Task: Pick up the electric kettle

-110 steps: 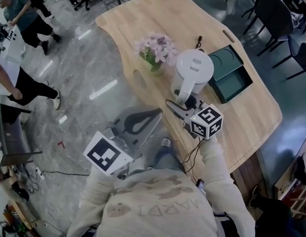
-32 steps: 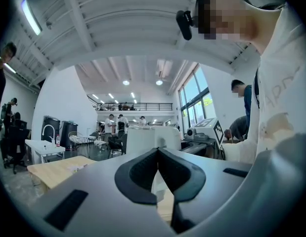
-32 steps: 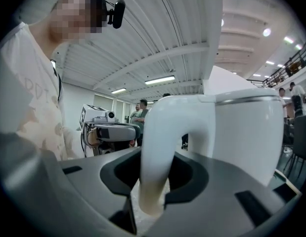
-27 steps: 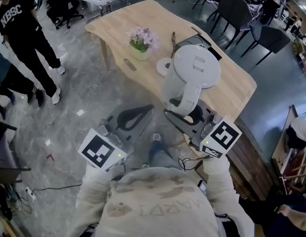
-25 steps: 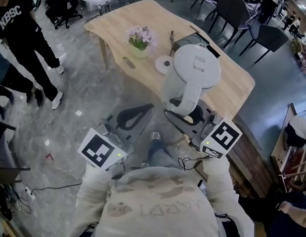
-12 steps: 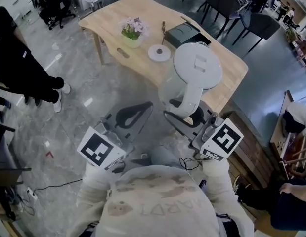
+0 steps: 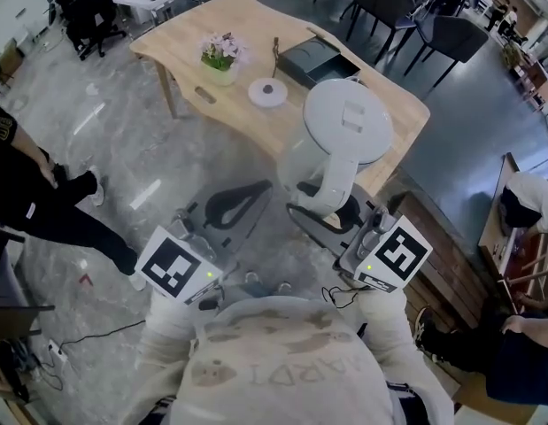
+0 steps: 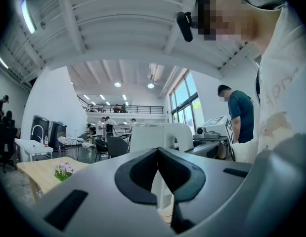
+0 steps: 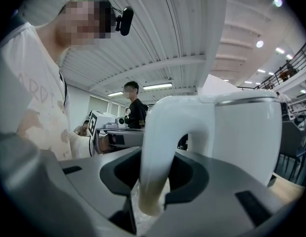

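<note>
Nearest, the right gripper (image 9: 153, 184) is clamped on the handle (image 9: 160, 127) of the electric kettle (image 7: 347, 122); the left gripper (image 8: 157, 174) is closed and empty. Since a second ago the kettle has been carried clear of the table (image 7: 212, 11), its round base (image 7: 267, 92) left behind there; pick-up judged complete

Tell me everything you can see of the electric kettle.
The electric kettle is white and glossy, plastic by the look of it. It has a round flat lid with a rectangular tab, and a thick looped handle. A thin grey band runs under the lid rim. It hangs upright in the air, clear of the wooden table, with the lid shut. Only the right gripper touches it, jaws clamped on the lower handle.
</note>
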The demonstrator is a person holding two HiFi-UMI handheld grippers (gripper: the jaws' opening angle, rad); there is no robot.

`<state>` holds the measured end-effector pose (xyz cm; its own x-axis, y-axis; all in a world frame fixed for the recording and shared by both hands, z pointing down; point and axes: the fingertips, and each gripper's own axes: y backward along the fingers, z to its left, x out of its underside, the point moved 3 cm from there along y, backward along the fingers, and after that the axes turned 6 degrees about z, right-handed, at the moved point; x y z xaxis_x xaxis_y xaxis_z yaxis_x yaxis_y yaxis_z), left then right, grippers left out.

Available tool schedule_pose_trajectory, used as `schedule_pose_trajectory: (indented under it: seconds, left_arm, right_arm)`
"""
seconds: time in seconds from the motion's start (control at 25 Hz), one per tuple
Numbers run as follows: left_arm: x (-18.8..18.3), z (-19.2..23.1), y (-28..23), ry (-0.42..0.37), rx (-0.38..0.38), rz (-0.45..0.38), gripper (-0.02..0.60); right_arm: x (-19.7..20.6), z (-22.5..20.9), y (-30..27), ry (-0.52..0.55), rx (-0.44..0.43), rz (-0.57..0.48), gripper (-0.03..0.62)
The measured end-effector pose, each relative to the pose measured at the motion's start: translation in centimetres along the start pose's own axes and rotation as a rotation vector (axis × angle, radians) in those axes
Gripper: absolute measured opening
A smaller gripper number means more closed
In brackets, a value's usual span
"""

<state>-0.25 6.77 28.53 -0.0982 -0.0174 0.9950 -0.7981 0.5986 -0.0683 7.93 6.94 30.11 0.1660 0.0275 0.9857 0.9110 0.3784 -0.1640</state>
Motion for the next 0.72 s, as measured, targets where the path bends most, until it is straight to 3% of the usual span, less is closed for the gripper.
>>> schedule_pose_trajectory:
  seconds: [0.72]
  left_arm:
    - [-0.56,-0.62,-0.97,-0.014,0.023,-0.011,0.009]
  right_arm:
    - [-0.19,0.41,0.91,0.011,0.007,-0.004,0.13]
